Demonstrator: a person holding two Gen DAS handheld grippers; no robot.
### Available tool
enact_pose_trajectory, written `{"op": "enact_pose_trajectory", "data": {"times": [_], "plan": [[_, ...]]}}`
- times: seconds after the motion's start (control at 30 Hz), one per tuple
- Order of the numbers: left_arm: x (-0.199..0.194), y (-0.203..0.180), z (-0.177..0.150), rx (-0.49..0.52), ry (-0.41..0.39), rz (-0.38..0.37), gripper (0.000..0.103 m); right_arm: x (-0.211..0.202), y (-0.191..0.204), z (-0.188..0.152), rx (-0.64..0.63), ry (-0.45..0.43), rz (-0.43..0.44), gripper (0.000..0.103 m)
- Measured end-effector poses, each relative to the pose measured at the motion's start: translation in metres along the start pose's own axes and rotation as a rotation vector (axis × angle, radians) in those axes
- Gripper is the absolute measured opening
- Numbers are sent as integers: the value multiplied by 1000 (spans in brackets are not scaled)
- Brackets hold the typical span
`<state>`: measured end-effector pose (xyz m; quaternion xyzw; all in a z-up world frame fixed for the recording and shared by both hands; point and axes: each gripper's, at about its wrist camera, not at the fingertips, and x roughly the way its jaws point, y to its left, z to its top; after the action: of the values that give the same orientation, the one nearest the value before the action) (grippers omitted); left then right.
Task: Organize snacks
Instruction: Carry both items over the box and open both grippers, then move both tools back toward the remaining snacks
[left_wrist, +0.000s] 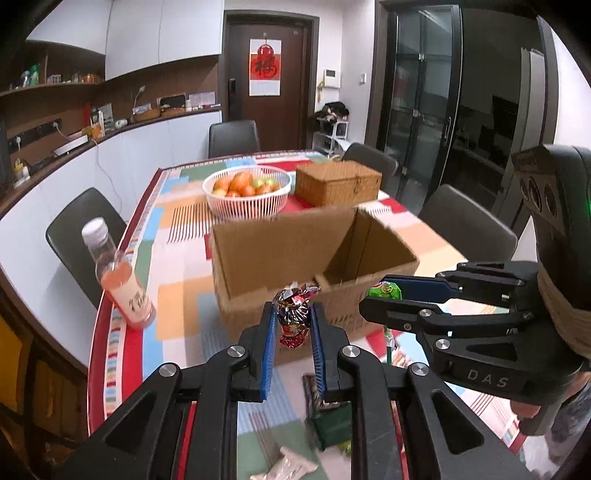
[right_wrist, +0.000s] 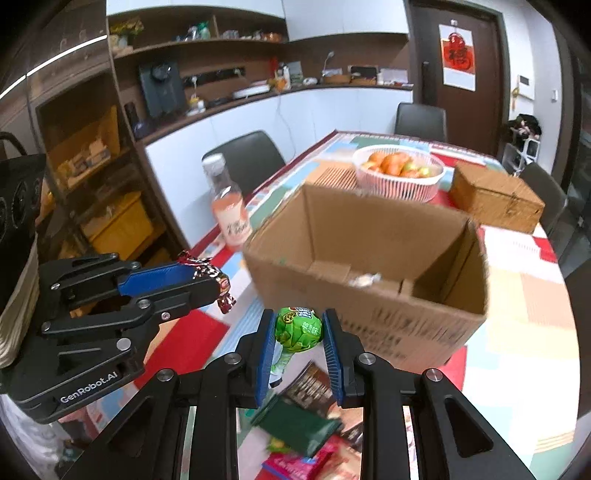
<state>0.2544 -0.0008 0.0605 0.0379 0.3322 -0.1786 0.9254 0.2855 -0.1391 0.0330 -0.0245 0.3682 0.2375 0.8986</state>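
Observation:
My left gripper (left_wrist: 293, 321) is shut on a red foil-wrapped candy (left_wrist: 293, 319), held above the table just in front of the open cardboard box (left_wrist: 280, 258). My right gripper (right_wrist: 299, 330) is shut on a green wrapped lollipop (right_wrist: 298, 328), also held just short of the box (right_wrist: 369, 251). The right gripper shows in the left wrist view (left_wrist: 384, 295) with the green lollipop (left_wrist: 386, 291) at the box's near right corner. The left gripper shows in the right wrist view (right_wrist: 210, 278) with the foil candy (right_wrist: 218, 280).
Several loose snack packets (right_wrist: 299, 424) lie on the patterned tablecloth (left_wrist: 177, 280) below the grippers. A bottle of pink drink (left_wrist: 118, 277) stands at the left table edge. A white basket of fruit (left_wrist: 246, 192) and a wicker box (left_wrist: 338, 182) stand behind the cardboard box. Chairs surround the table.

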Motion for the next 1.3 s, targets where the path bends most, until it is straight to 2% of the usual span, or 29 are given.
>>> {"op": "enact_pose_trajectory", "data": {"times": [0.2,0.43,1.0,1.03,1.1,1.13,1.17,1.2,1.3], "plan": [[7,-7,29,2,-23,3,19,-8,-18,21,24,-45,-26,27],[29,-10,56,7,-5,9,19,-11,-44,41,72,-79,-67,27],[94,3,76,-37,118,15,19,31,-88,68,153,-25,-120,27],[96,3,77,-38,121,17,20,33,-89,69,157,-23,-128,27],[97,3,77,-39,131,13,38,35,-91,68,169,-21,-142,27],[97,2,77,-40,129,16,43,36,-93,68,174,-16,-144,31],[95,1,77,-36,124,24,46,36,-93,68,177,-16,-147,39],[93,0,75,-27,122,31,46,35,-93,67,179,-17,-151,42],[84,-6,70,0,111,33,46,28,-91,61,162,-28,-158,43]]}}
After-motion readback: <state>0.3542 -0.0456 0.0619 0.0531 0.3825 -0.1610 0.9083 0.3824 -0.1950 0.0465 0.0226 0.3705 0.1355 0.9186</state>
